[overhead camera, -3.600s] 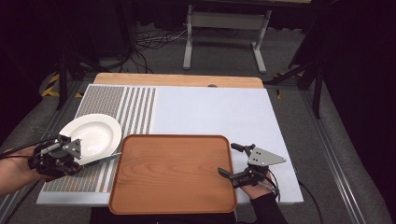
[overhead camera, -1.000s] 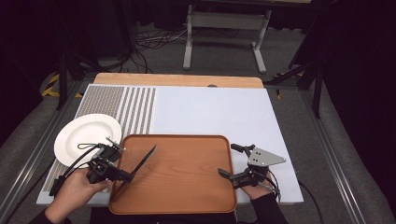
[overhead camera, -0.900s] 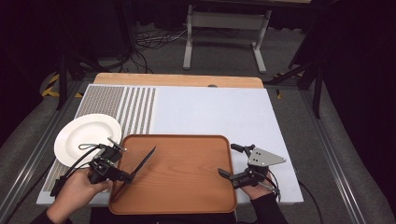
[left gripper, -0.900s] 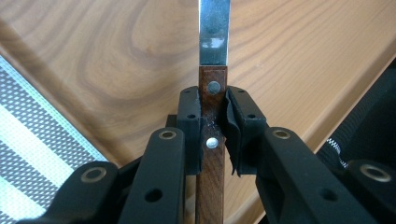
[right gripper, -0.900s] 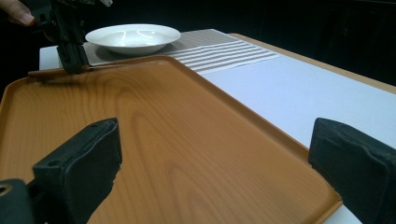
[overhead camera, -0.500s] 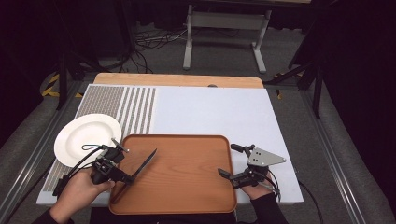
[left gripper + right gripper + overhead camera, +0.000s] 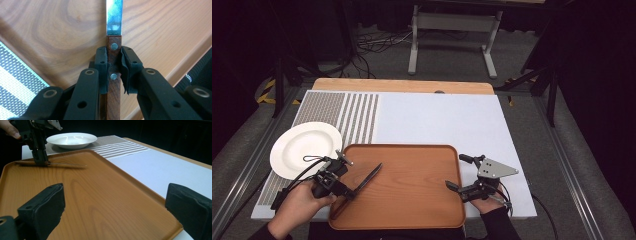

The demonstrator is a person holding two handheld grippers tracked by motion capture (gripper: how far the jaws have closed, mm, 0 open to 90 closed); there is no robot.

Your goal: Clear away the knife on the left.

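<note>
A knife with a wooden handle (image 7: 113, 75) and a steel blade (image 7: 114, 17) is clamped between the pads of my left gripper (image 7: 114, 65). In the high view the left gripper (image 7: 348, 191) sits at the left edge of the brown wooden tray (image 7: 412, 210), and the knife (image 7: 368, 177) points up and to the right over it. In the right gripper view the knife (image 7: 65, 164) lies almost level, close above the tray floor (image 7: 100, 195); whether it touches I cannot tell. My right gripper (image 7: 454, 171) stands open at the tray's right rim with nothing between its jaws.
A white plate (image 7: 304, 150) rests on the striped placemat (image 7: 357, 110), left of the tray and just beyond my left hand. A white mat (image 7: 442, 120) covers the table behind the tray. A floor with cables and a stand's legs lies beyond the table's far edge.
Since the earliest frame my left gripper has carried the knife from the placemat beside the plate rightward to the tray's left part. Over the last second it has barely shifted. The right gripper is unmoved.
</note>
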